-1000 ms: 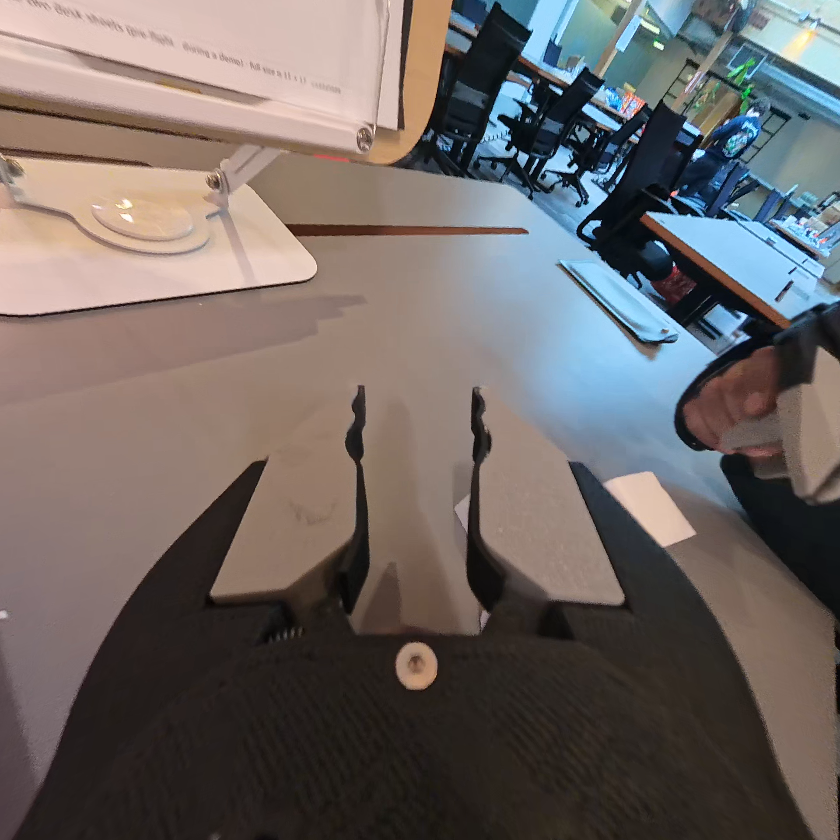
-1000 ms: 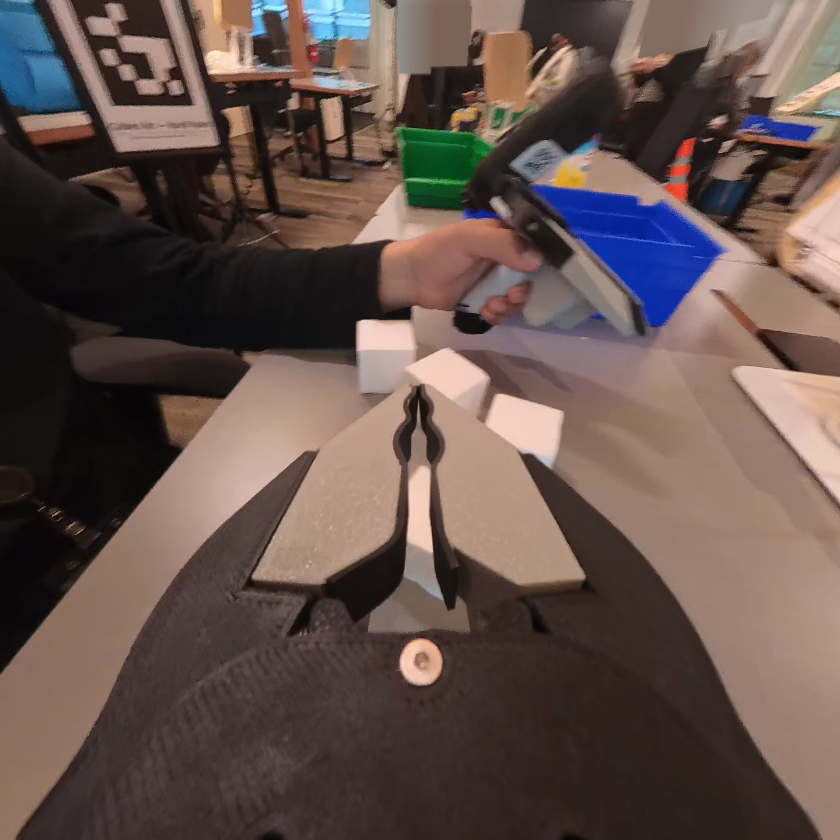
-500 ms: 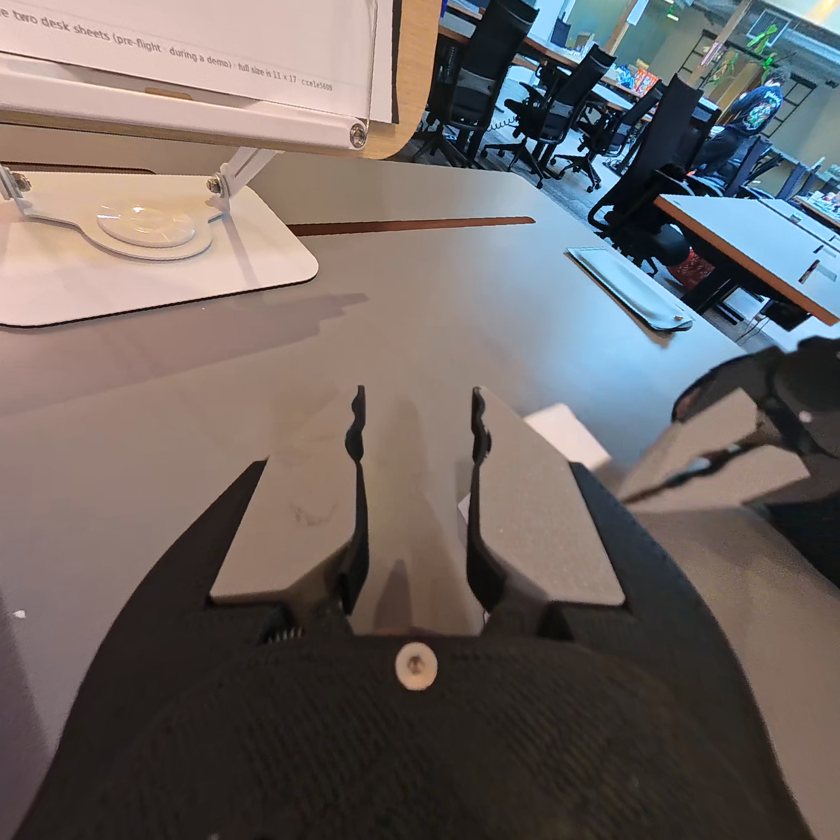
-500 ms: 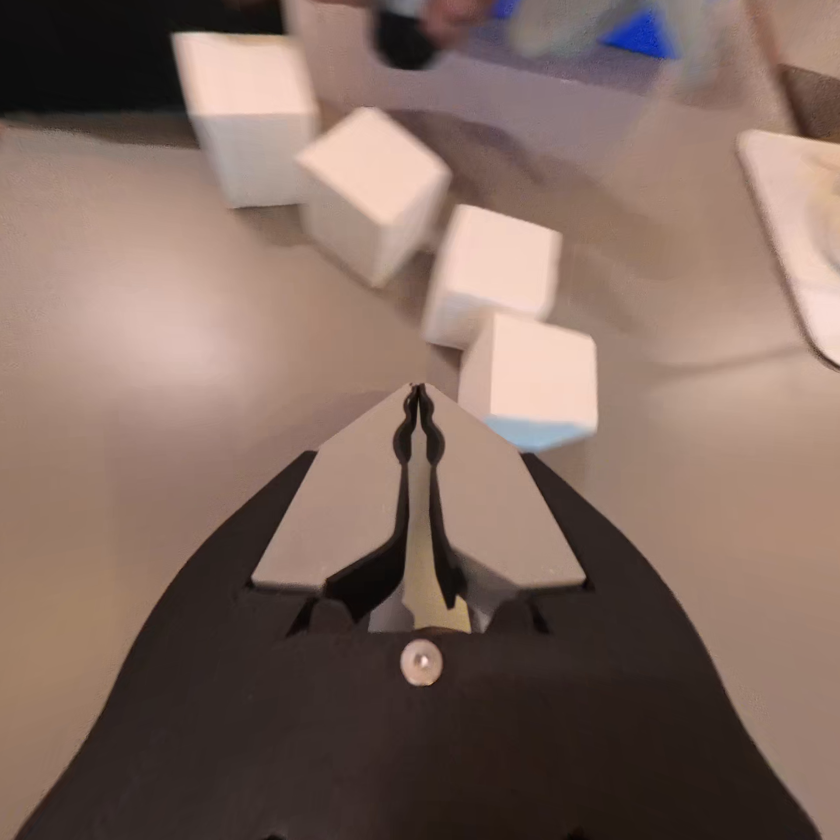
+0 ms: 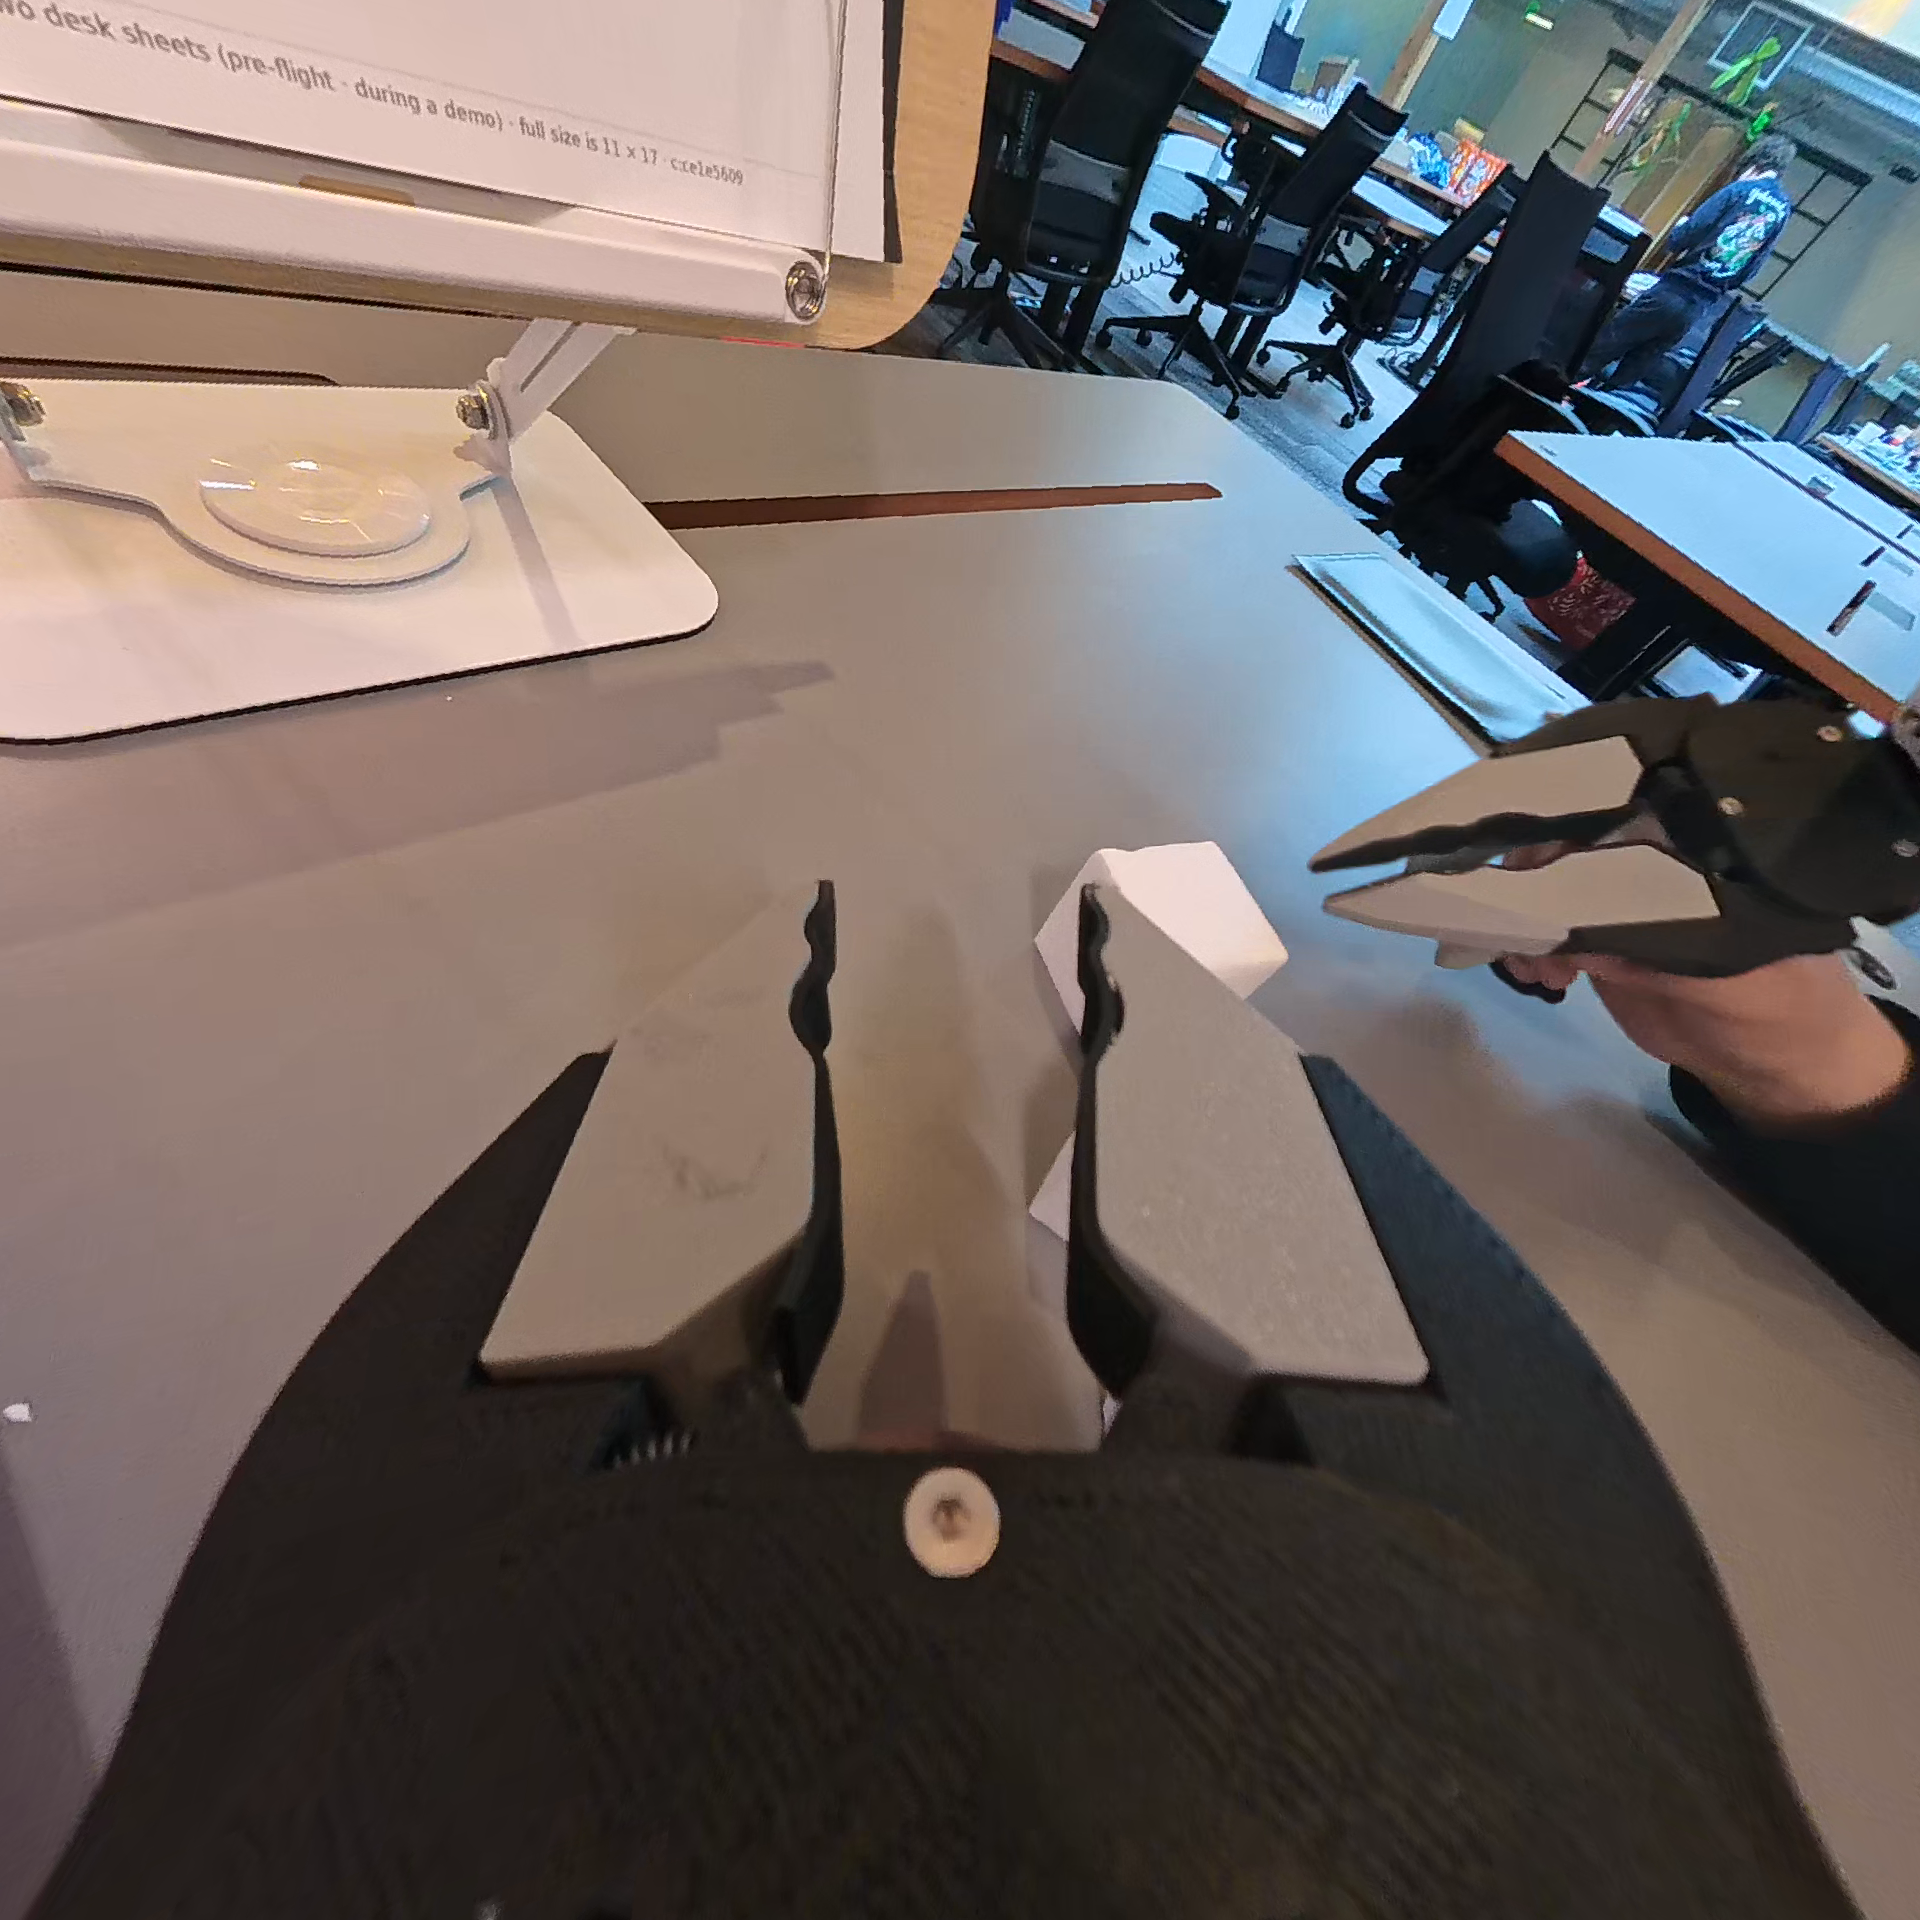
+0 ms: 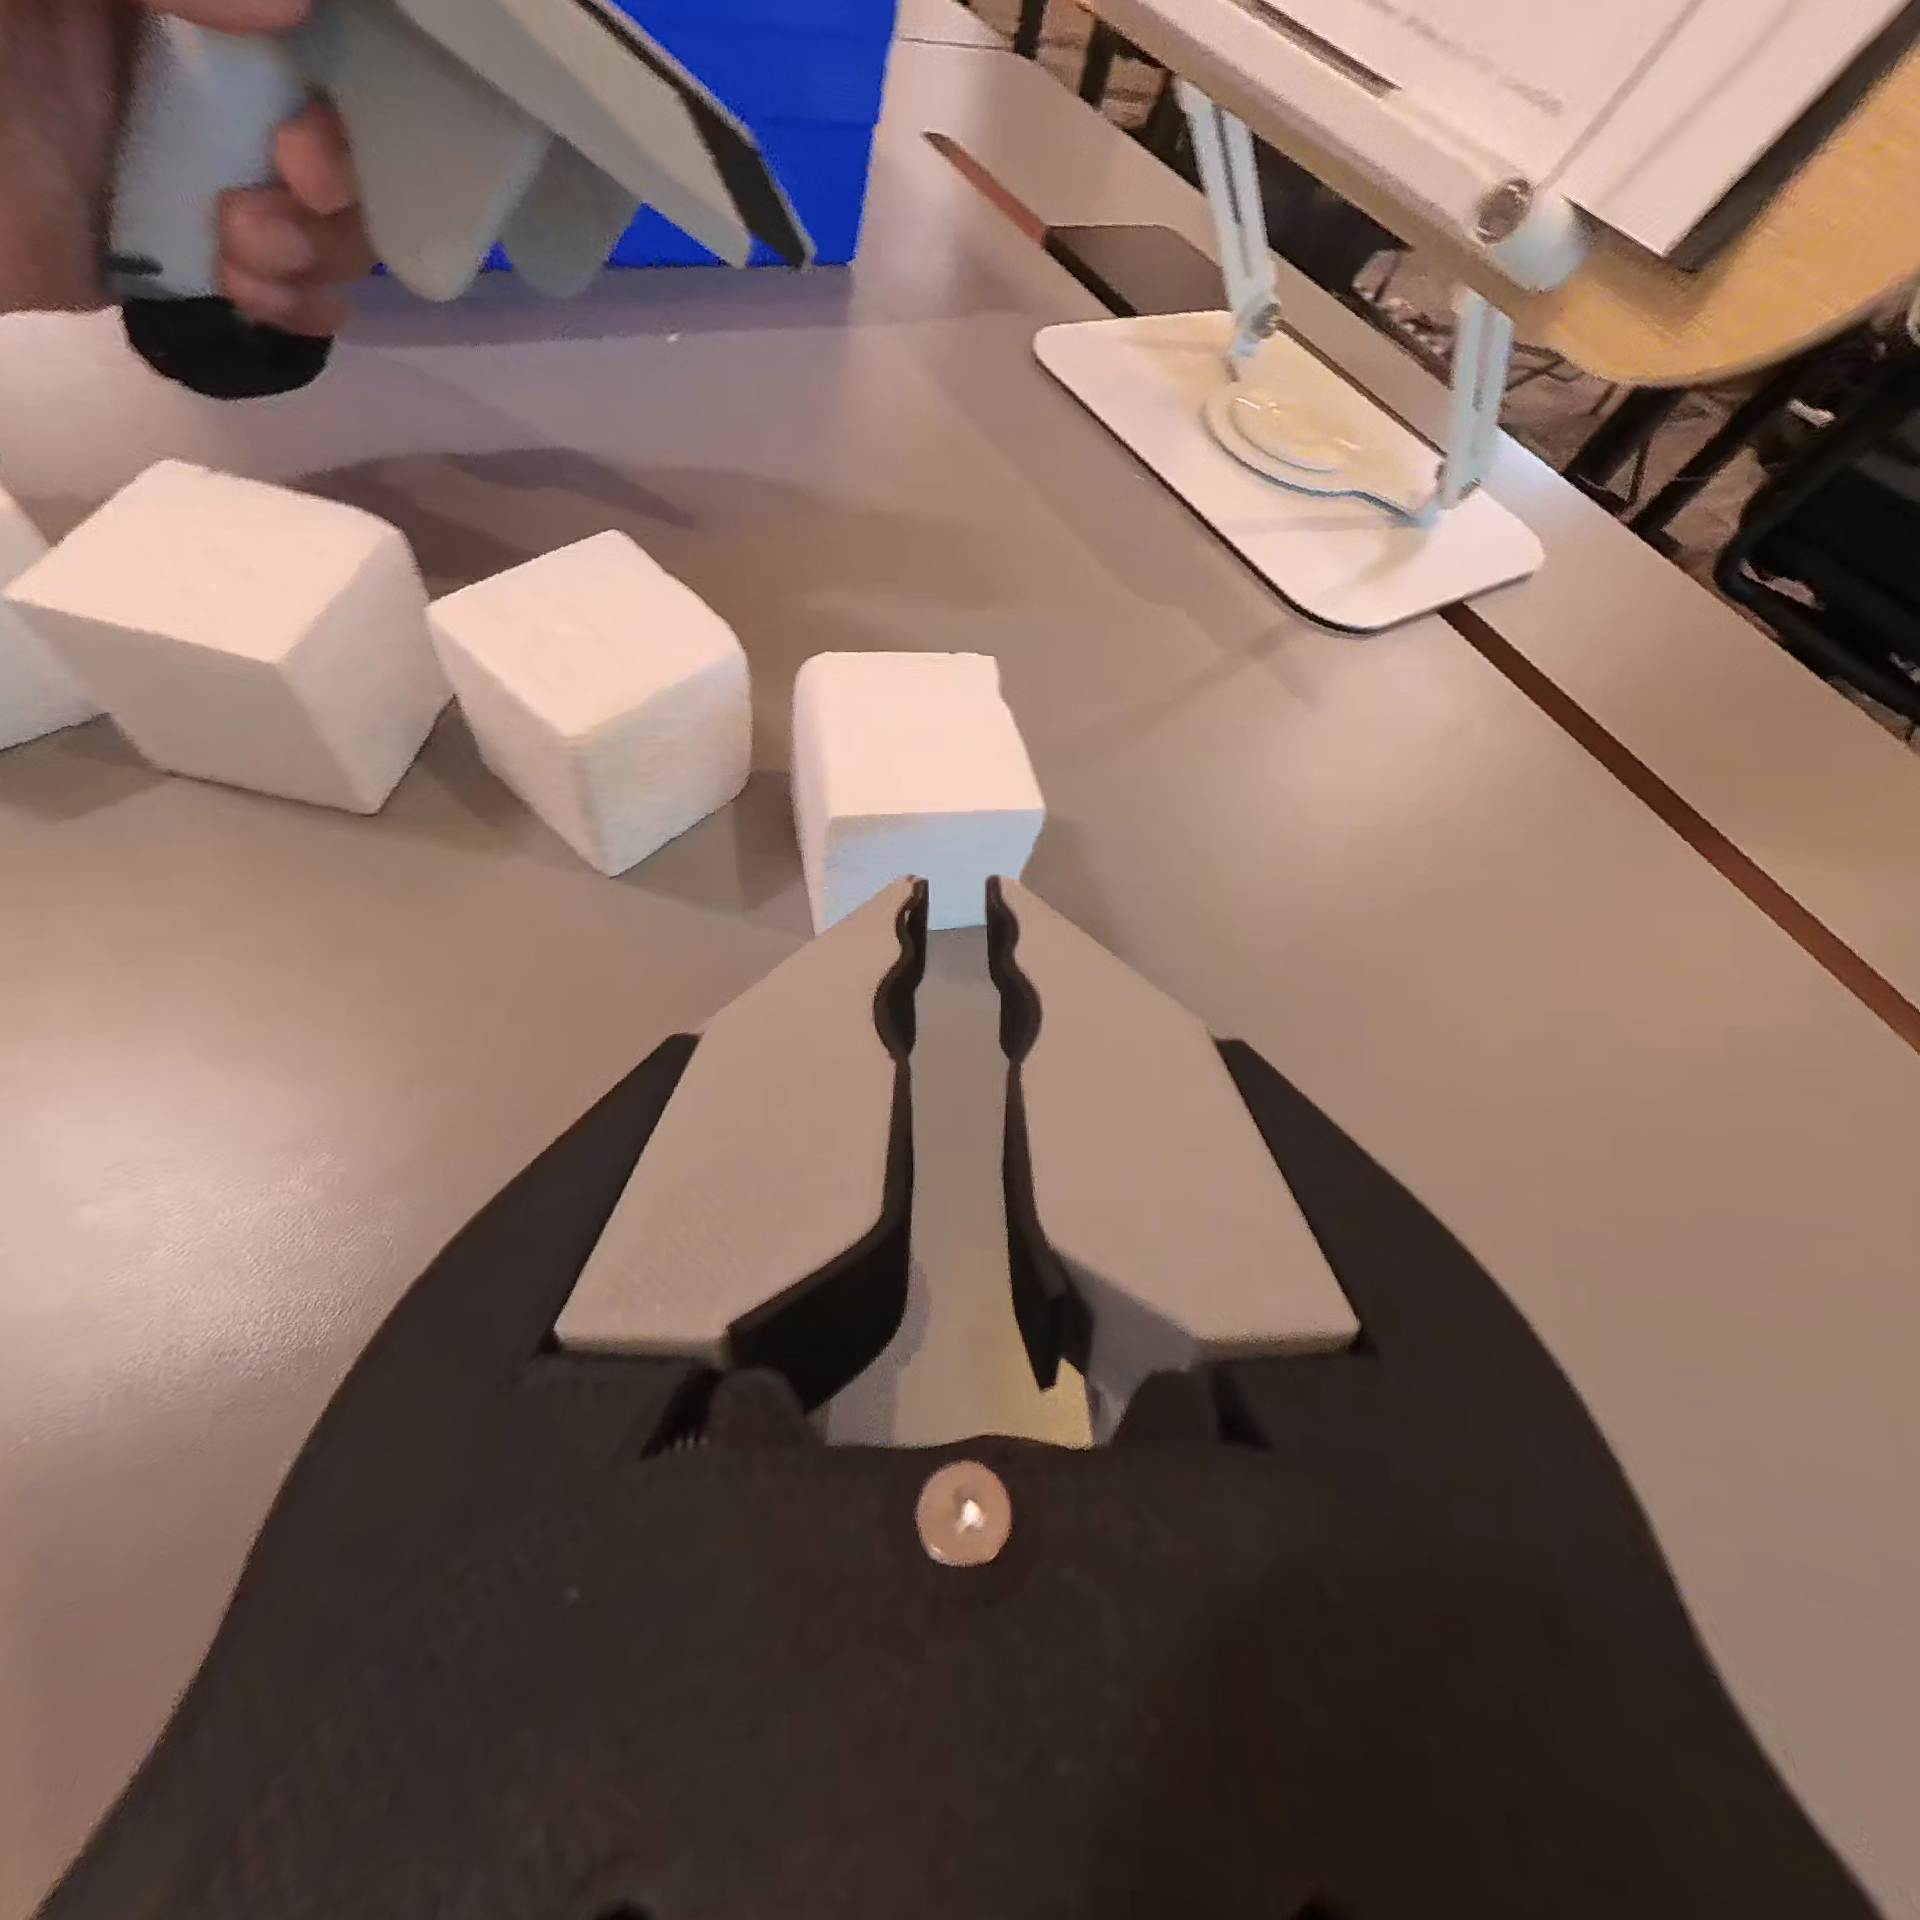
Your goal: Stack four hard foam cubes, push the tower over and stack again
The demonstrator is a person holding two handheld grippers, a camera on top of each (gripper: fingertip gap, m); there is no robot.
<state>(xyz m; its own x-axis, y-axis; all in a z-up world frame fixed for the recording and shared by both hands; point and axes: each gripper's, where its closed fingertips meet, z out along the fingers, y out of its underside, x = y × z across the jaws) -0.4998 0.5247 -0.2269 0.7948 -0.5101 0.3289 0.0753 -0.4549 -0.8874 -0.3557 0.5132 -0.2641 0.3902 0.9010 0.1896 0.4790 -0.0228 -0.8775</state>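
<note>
Your right gripper [image 6: 954, 883], jaws slightly parted and empty, sits just short of the nearest foam cube [image 6: 914, 764]; left gripper [image 5: 951, 914] hangs open, empty.

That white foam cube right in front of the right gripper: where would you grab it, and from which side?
Probably across the nearest cube's two upright side faces, coming straight on from the right gripper's side. They are flat and parallel, it sits flat on the table, apart from its neighbour. The jaws look too narrow and must open wider.
</note>
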